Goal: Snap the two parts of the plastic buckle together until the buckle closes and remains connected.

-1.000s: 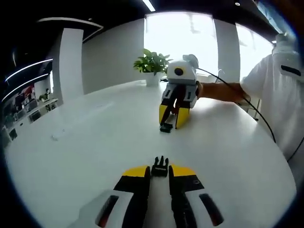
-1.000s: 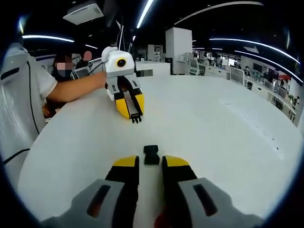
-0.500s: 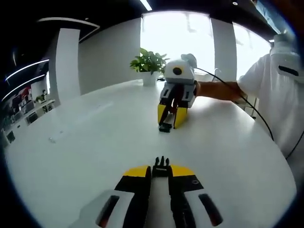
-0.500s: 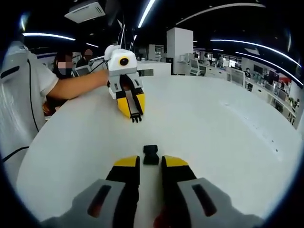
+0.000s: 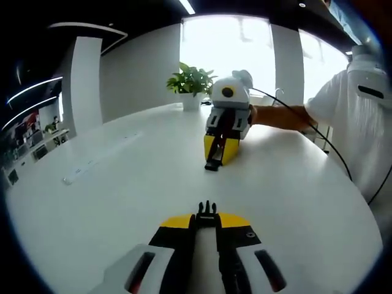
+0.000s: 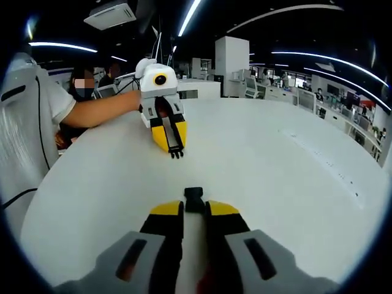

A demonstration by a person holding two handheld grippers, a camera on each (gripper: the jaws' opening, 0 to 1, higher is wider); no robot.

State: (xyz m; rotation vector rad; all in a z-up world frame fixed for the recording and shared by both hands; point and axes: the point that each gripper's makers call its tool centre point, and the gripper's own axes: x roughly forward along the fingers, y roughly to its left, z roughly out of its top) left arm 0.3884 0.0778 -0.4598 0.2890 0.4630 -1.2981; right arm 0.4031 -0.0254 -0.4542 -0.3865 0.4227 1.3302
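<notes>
The black pronged buckle half [image 5: 206,214] sits between the yellow tips of my left gripper [image 5: 206,219], which is shut on it just above the white table [image 5: 122,202]. Across the table my right gripper [image 5: 214,158] faces me, its yellow jaws drawn together on the black socket half [image 5: 212,163]. In the right gripper view the socket half [image 6: 194,198] is pinched between that gripper's own tips [image 6: 195,208]. Farther off, the left gripper [image 6: 175,149] points the pronged half [image 6: 176,151] toward it. The two halves are apart.
A potted plant [image 5: 195,81] stands at the table's far edge. A person's arm [image 5: 282,116] in a white sleeve [image 5: 361,104] and a black cable [image 5: 324,138] are on the right. A thin white strip [image 5: 92,162] lies on the left. Office desks [image 6: 331,107] are beyond.
Both grippers' jaws have closed from slightly spread onto their buckle halves. The two grippers have come a little closer to each other.
</notes>
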